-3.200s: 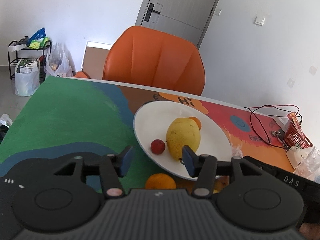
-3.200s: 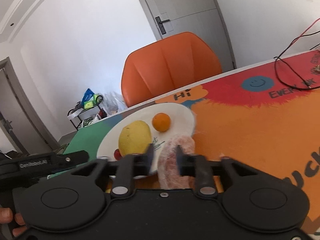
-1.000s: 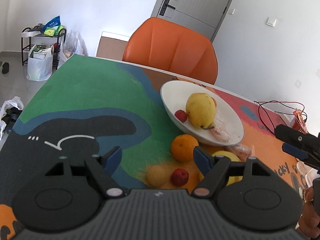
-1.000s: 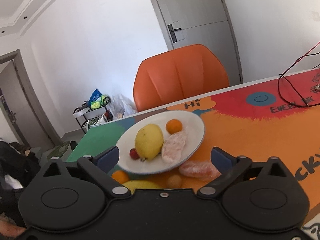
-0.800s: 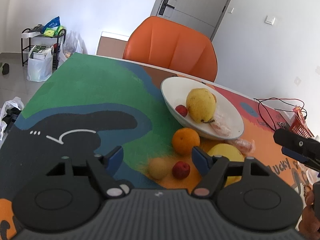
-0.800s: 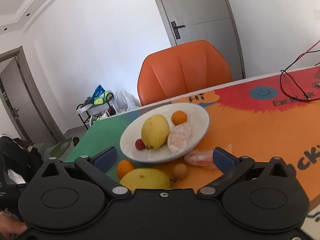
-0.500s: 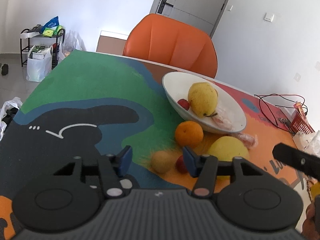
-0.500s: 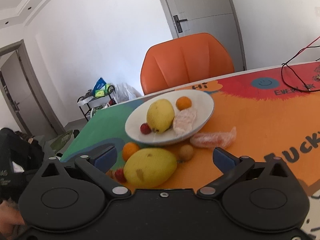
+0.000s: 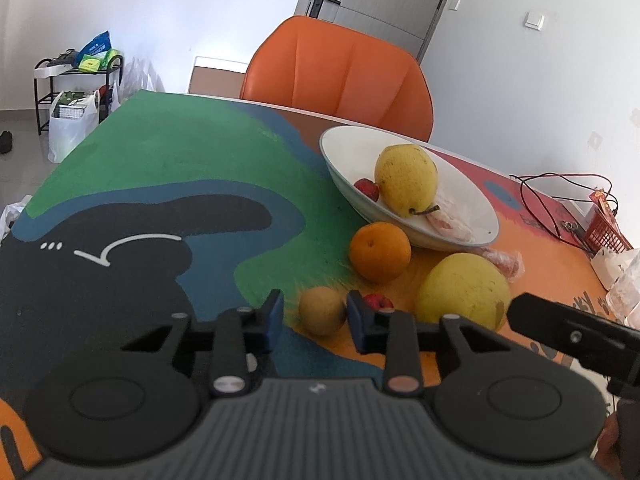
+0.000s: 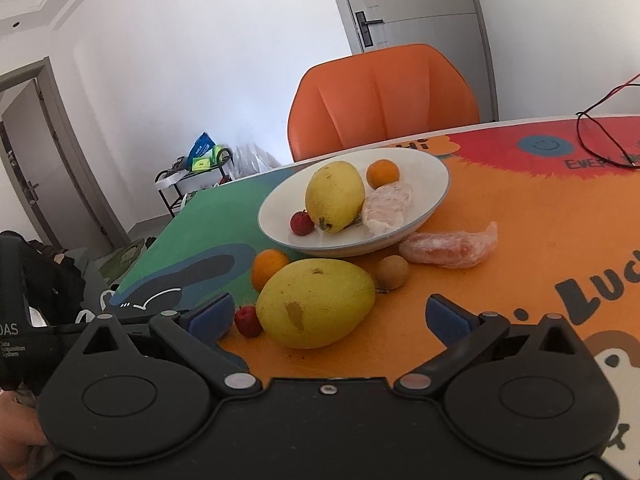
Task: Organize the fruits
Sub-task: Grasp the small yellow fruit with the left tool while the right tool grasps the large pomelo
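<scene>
A white plate [image 9: 344, 148] [image 10: 434, 178] holds a yellow pear [image 9: 405, 179], a small red fruit [image 9: 368, 189], a wrapped peeled piece [image 10: 388, 204] and a small orange [image 10: 383, 173]. On the mat in front lie an orange [image 9: 379, 252], a large yellow mango [image 10: 316, 308] [image 9: 464, 290], a small brown fruit [image 9: 322, 310] [image 10: 393, 272], a small red fruit [image 10: 248, 320] and a wrapped peeled piece [image 10: 450, 249]. My left gripper [image 9: 315, 318] is partly open around the brown fruit, not touching. My right gripper [image 10: 328, 318] is wide open just before the mango.
An orange chair [image 9: 340, 76] stands behind the table. Red and black wires [image 9: 560, 200] and a red basket [image 9: 606, 228] lie at the far right. A shelf with bags [image 9: 76, 92] stands on the floor to the left.
The right gripper let go of the wrapped piece on the plate, opened wide and drew back toward the mango. The left gripper moved back and down to the brown fruit, its fingers narrowing.
</scene>
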